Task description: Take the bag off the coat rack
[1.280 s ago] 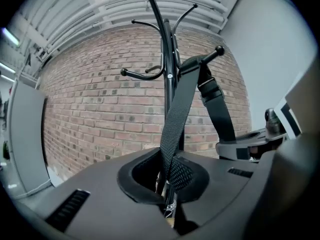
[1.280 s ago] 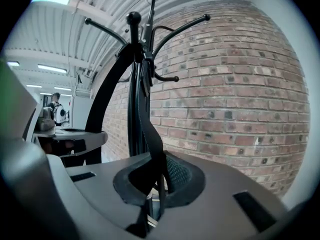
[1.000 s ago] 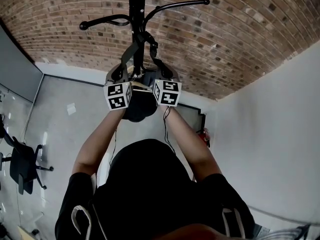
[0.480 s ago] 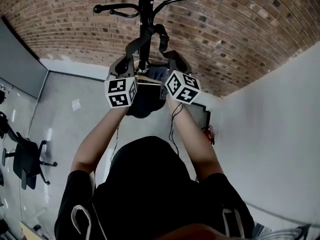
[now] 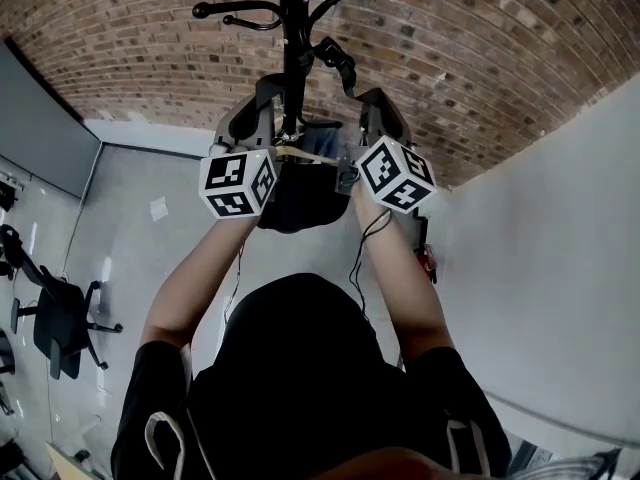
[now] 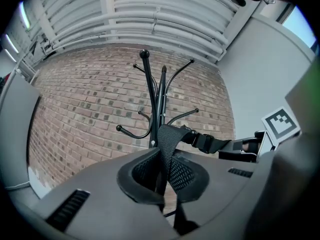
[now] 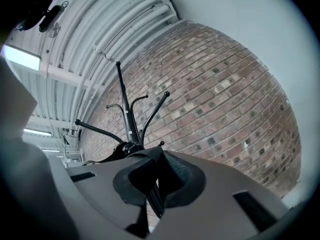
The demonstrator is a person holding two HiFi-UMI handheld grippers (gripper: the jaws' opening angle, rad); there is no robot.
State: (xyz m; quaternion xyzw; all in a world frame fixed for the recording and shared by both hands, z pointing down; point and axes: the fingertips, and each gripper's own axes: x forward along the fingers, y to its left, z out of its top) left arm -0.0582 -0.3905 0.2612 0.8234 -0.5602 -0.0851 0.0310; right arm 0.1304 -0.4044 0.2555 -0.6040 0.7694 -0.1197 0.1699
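Your left gripper [image 6: 162,176] and right gripper [image 7: 154,181] are each clamped shut on the bag's black strap [image 6: 168,139] (only their own views show this). The head view alone shows the bag [image 5: 300,193] hanging between them, just before the coat rack [image 5: 293,38] pole. The strap runs side to side, with a brick wall [image 5: 480,58] behind and grey floor [image 5: 130,228] below.
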